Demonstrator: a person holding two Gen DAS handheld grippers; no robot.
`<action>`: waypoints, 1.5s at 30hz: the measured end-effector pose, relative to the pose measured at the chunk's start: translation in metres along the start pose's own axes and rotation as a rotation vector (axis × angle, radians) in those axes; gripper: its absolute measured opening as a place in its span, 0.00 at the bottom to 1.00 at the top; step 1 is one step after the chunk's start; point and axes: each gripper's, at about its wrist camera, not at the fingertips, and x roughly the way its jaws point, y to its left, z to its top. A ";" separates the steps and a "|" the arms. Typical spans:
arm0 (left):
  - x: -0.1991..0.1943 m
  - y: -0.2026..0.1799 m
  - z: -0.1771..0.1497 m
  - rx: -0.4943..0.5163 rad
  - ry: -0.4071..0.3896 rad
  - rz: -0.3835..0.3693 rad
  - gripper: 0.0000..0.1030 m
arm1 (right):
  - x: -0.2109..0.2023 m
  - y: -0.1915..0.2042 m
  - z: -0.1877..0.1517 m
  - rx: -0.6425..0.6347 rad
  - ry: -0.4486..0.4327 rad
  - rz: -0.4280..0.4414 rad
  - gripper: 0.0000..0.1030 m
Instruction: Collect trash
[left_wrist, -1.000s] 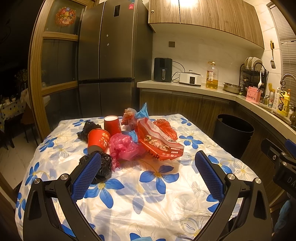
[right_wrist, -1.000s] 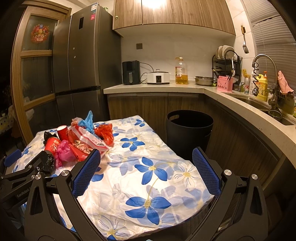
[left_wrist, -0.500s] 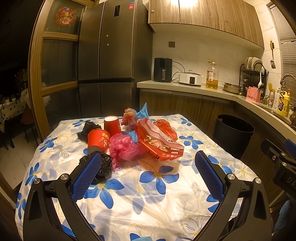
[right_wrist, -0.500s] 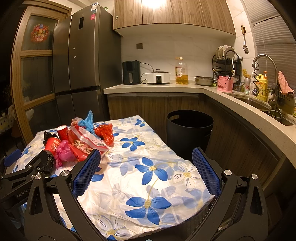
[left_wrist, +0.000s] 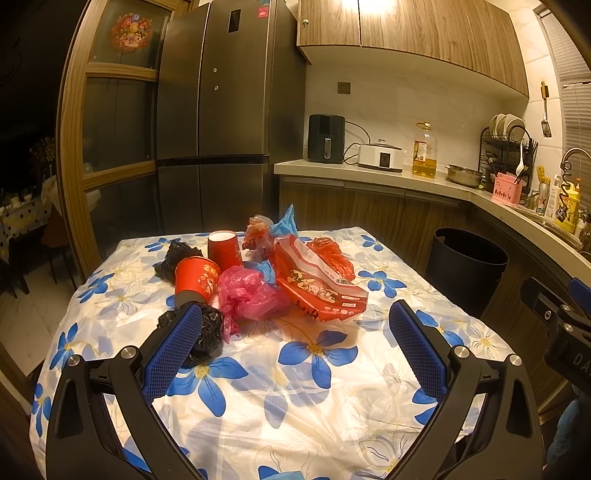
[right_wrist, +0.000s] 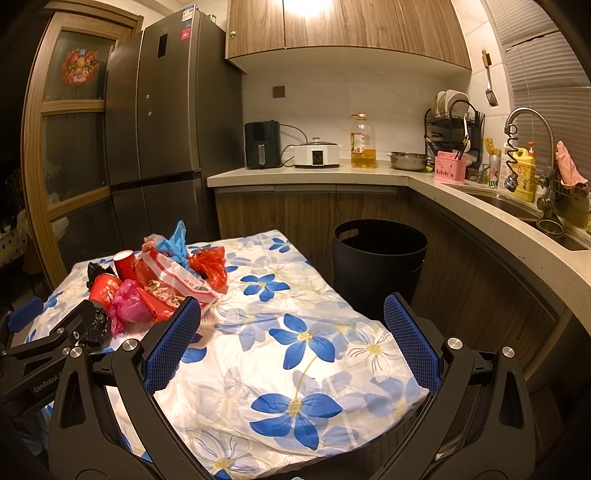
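A pile of trash lies on the flowered table (left_wrist: 314, 369): two red paper cups (left_wrist: 195, 275), a pink plastic bag (left_wrist: 247, 295), a red snack bag (left_wrist: 317, 284), black bags (left_wrist: 207, 332), blue and red wrappers. A black trash bin (left_wrist: 467, 266) stands on the floor right of the table; it also shows in the right wrist view (right_wrist: 380, 258). My left gripper (left_wrist: 295, 339) is open and empty, just short of the pile. My right gripper (right_wrist: 291, 332) is open and empty over the table's right part, with the pile (right_wrist: 159, 280) to its left.
A kitchen counter (right_wrist: 406, 177) with appliances, an oil bottle, dish rack and sink runs behind and to the right. A tall fridge (left_wrist: 221, 110) stands behind the table. The left gripper's body (right_wrist: 48, 354) shows at the left of the right wrist view.
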 end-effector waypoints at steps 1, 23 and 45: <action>0.000 0.000 0.000 0.000 0.000 0.000 0.95 | 0.001 0.000 -0.001 0.000 0.001 0.000 0.95; 0.021 0.023 -0.009 -0.065 0.023 0.078 0.95 | 0.030 -0.001 -0.002 -0.004 0.025 0.045 0.95; 0.065 0.084 -0.025 -0.191 0.004 0.216 0.95 | 0.130 0.058 -0.030 0.011 0.110 0.339 0.79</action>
